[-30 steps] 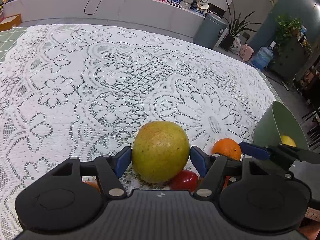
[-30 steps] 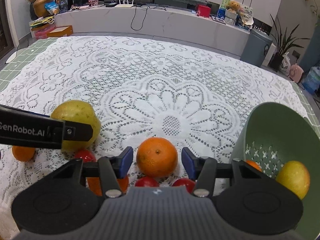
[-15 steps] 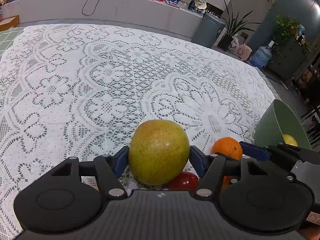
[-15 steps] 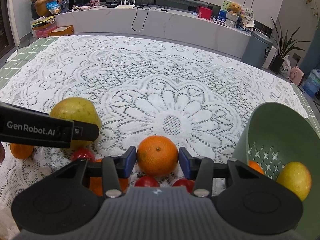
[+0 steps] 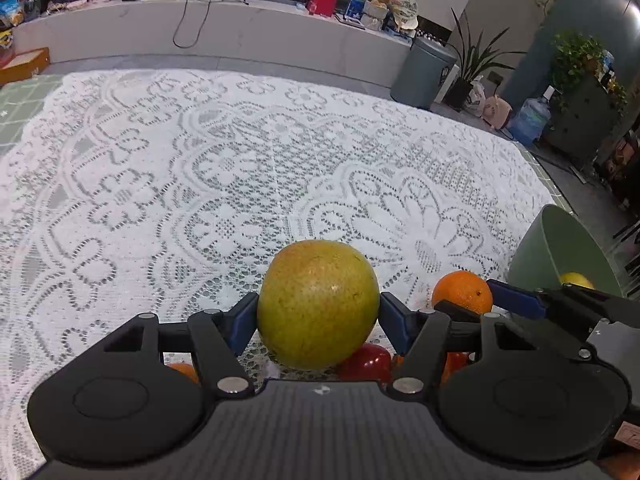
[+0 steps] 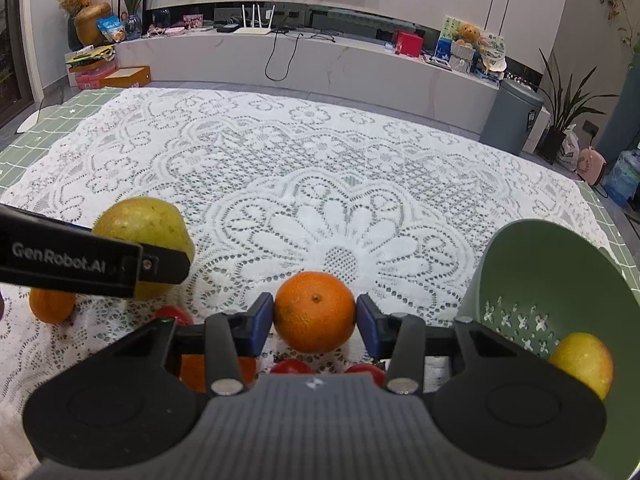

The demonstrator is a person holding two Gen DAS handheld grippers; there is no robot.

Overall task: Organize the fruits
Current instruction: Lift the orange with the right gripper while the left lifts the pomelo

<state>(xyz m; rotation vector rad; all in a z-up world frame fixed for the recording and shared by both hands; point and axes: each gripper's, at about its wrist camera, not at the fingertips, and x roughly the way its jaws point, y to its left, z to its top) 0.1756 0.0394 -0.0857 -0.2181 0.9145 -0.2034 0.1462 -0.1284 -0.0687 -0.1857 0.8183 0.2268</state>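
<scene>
white lace tablecloth over green gridded table; on it a green colander at right, w/ oranges, red tomatoes & a yellow-green fruit along near edge.

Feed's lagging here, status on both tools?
Left tool clamped on green-yellow fruit. Right tool clamped on orange. Green basket beside, path clear.

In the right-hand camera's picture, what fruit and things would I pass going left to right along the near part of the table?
Small orange → big yellow-green fruit → orange between the jaws → green colander → yellow fruit inside it.
</scene>
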